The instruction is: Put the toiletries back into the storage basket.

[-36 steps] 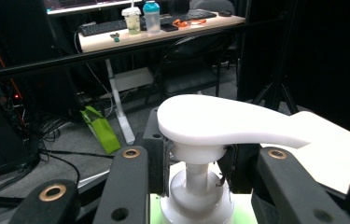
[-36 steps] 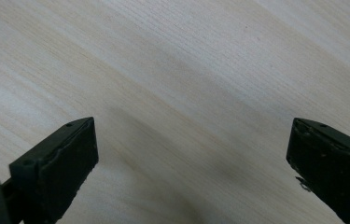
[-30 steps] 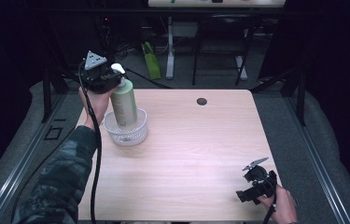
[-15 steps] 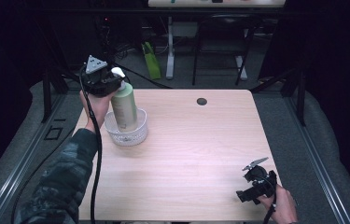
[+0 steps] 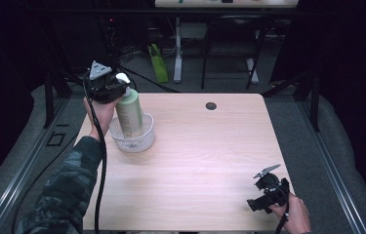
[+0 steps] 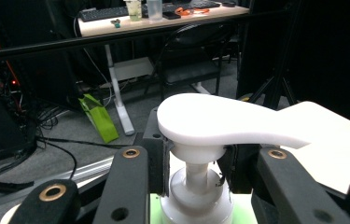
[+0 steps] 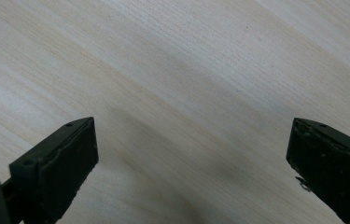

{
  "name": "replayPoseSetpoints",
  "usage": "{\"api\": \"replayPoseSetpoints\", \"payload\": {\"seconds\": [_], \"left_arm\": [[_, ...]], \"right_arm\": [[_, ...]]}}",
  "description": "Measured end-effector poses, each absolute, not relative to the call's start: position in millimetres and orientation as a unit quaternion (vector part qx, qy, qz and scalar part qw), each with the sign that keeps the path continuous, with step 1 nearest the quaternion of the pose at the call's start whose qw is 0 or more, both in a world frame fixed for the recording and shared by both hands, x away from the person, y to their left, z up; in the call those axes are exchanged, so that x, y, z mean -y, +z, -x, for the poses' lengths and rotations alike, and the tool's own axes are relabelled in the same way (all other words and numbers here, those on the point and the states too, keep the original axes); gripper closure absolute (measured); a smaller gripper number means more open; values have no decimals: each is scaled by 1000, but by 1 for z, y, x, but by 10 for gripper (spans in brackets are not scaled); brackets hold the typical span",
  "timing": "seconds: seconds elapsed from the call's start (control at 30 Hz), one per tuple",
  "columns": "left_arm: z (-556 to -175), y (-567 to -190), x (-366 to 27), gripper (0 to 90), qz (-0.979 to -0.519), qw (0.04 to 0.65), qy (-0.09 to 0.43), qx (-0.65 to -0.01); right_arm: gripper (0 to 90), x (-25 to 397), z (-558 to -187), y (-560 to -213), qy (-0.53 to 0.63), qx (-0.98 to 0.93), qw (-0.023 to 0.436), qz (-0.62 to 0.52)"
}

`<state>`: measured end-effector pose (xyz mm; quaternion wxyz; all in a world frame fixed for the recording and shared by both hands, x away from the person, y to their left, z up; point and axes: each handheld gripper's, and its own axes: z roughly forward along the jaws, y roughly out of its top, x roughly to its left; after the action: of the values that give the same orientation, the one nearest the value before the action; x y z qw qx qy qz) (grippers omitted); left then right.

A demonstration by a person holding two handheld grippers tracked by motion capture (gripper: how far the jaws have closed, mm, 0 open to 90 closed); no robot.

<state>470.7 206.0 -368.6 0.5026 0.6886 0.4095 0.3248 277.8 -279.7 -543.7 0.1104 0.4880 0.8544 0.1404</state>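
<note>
Pump bottle (image 5: 130, 113): base hidden inside the white basket (image 5: 132, 141) at the tabletop's far left edge; in the left gripper view its green body is cut off by the bottom edge. Neck partly covered by the left gripper (image 6: 196, 175), 2 jaws clamped. Right gripper (image 7: 189, 163): jaws cut off at the bottom edge. Contents of the far desk (image 6: 163, 18) too small to tell.

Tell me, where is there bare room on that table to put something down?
Most of the table is bare: the whole middle between the basket and the right gripper. It is crowded only far left, where the left gripper holds the pump bottle.
</note>
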Motion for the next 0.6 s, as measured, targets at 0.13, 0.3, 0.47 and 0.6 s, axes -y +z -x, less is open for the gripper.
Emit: {"api": "replayPoseSetpoints", "payload": {"seconds": [0.13,0.3,0.47,0.6], "left_arm": [[-470,-369,-205,669,-689,503,324,-408],[-470,-369,-206,669,-691,503,321,-408],[-467,-371,-205,669,-695,501,322,-403],[-467,-375,-209,669,-694,499,321,-408]], "right_arm": [[17,280,-278,-544,141,-854,110,-488],[17,280,-278,-544,140,-855,110,-487],[17,280,-278,-544,141,-855,111,-487],[17,280,-278,-544,141,-854,111,-488]]}}
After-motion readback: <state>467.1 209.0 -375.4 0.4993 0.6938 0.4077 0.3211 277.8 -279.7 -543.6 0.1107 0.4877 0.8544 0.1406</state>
